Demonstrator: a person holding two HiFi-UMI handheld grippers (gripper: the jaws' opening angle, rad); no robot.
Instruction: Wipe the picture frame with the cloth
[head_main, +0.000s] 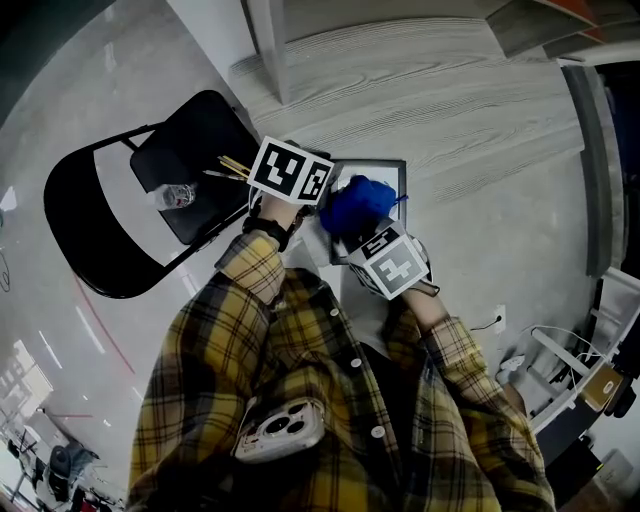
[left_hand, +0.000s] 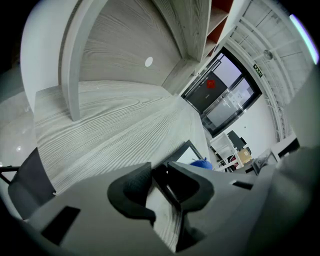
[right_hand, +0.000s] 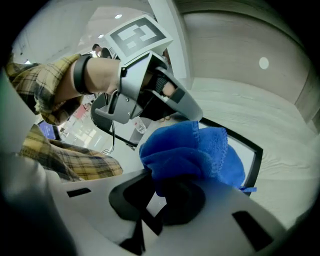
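Observation:
The picture frame (head_main: 388, 166), dark-rimmed with a pale pane, lies flat on the grey wood-grain table (head_main: 470, 110). My left gripper (head_main: 292, 172) is shut on the frame's near left rim (left_hand: 186, 149); the thin dark edge runs between its jaws (left_hand: 161, 175). My right gripper (head_main: 392, 262) is shut on a bunched blue cloth (head_main: 358, 203), which rests on the pane. In the right gripper view the cloth (right_hand: 192, 147) bulges out over the jaws (right_hand: 157, 192), with the frame's rim (right_hand: 256, 159) behind it and the left gripper (right_hand: 150, 92) beyond. The cloth's tip (left_hand: 202, 163) shows in the left gripper view.
A black folding chair (head_main: 110, 215) stands left of the table, with a water bottle (head_main: 175, 196) and thin sticks (head_main: 234, 166) on its seat. A white upright post (head_main: 264, 45) rises at the table's back left. Cables and gear (head_main: 560, 370) lie on the floor at right.

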